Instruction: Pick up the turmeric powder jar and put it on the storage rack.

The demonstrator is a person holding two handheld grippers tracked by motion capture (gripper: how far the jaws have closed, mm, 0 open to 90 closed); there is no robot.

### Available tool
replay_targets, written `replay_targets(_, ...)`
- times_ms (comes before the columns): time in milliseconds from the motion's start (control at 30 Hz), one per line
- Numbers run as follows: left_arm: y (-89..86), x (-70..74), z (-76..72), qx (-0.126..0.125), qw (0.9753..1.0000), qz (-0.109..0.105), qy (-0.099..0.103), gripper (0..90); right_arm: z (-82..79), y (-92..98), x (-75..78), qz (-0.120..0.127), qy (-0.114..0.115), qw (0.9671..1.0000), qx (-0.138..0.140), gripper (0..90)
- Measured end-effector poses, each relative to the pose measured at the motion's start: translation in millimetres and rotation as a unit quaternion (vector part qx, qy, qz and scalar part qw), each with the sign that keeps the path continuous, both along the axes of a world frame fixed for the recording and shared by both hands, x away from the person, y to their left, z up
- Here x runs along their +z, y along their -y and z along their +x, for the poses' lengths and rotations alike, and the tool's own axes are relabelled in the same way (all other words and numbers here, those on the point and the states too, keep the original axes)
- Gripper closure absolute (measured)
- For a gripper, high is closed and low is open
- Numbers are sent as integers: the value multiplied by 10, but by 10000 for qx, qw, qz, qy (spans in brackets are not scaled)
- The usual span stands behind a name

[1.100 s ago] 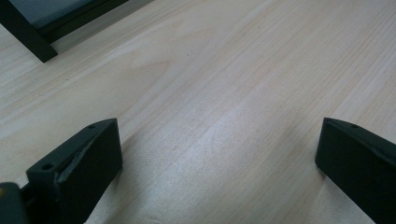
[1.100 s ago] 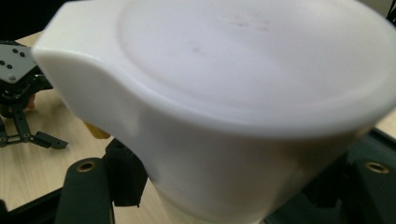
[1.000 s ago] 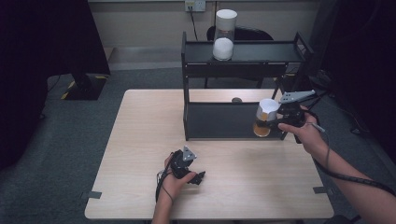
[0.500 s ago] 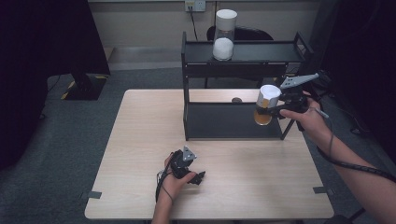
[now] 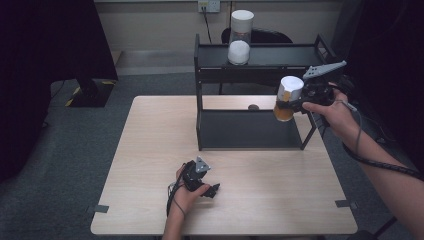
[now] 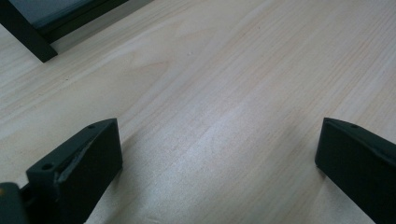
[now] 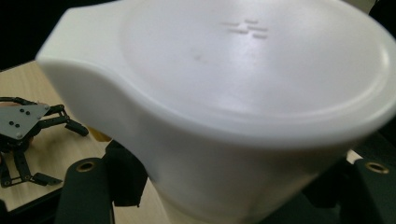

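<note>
A jar [image 5: 288, 96] with a white lid and orange contents hangs in the air off the right end of the black two-tier shelf [image 5: 270, 56], about level with its top tier. My right gripper [image 5: 291, 104] is shut on it from the right. In the right gripper view the white lid [image 7: 261, 84] looms close between the jaws of my right gripper [image 7: 233, 198]. My left gripper [image 5: 212, 190] rests on the wooden table [image 5: 150, 150] in front of the shelf, open, with bare wood between the jaws of my left gripper [image 6: 215, 149].
A second white-lidded jar [image 5: 240, 38] with white contents stands on the shelf's top tier. A small dark round thing [image 5: 253, 107] lies on the table behind the shelf. The shelf's foot [image 6: 42, 32] lies ahead of the left gripper. Dark curtains flank the table.
My right gripper has lifted the orange jar upward and slightly farther back, from beside the lower tier toward the level of the top tier. The left gripper has stayed put.
</note>
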State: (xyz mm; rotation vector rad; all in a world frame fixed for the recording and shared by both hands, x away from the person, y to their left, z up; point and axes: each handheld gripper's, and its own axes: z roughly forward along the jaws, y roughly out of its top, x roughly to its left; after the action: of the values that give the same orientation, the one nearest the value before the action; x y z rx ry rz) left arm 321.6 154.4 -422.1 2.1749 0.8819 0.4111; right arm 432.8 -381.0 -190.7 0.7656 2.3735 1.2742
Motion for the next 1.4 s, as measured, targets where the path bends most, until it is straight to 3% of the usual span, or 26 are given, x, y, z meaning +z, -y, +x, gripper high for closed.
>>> replay_targets(1400,0,5,3,-7,10000,12,-5,0,246,-111,992,32,19,9999,-114,305)
